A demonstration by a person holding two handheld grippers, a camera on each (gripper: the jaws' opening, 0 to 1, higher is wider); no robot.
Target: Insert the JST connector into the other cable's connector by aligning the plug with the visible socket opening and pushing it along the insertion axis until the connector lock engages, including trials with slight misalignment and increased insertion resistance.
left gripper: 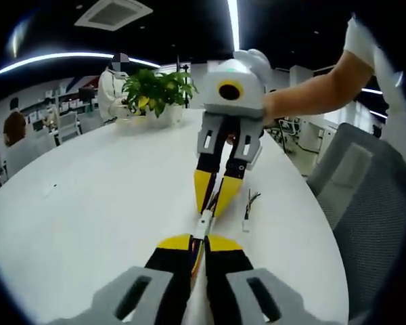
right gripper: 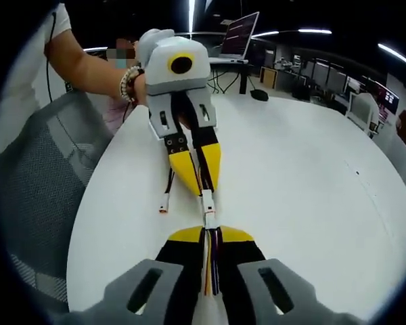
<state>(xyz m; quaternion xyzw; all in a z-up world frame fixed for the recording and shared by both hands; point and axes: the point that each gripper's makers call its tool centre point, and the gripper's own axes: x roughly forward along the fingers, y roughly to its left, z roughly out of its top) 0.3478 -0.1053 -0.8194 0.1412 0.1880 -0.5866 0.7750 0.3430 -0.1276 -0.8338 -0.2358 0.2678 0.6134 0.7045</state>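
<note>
A large round white table (left gripper: 88, 203) spreads beneath both grippers, with a grey mesh office chair (left gripper: 365, 196) drawn up at its edge and a green leafy potted plant (left gripper: 155, 91) standing at its far side. In the left gripper view, the left gripper (left gripper: 197, 245) rises from the bottom, its black and yellow jaws pressed together on a bundle of thin coloured wires. The right gripper (left gripper: 215, 202), held by a person's bare hand (left gripper: 274, 108), points down towards it, its yellow-tipped jaws closed on the other cable. Between the two sets of tips sits the small white JST connector (left gripper: 203, 223), just above the tabletop, the two cable ends meeting there in one line; whether they are fully seated cannot be told. In the right gripper view the same white connector (right gripper: 208, 206) lies between the right gripper (right gripper: 210, 237) at the bottom, pinching red, yellow and dark wires, and the left gripper (right gripper: 197, 183) opposite, held by a hand wearing a beaded bracelet (right gripper: 127, 82). A spare short cable with a white plug (left gripper: 247, 206) lies loose on the table just beside the grippers.
</note>
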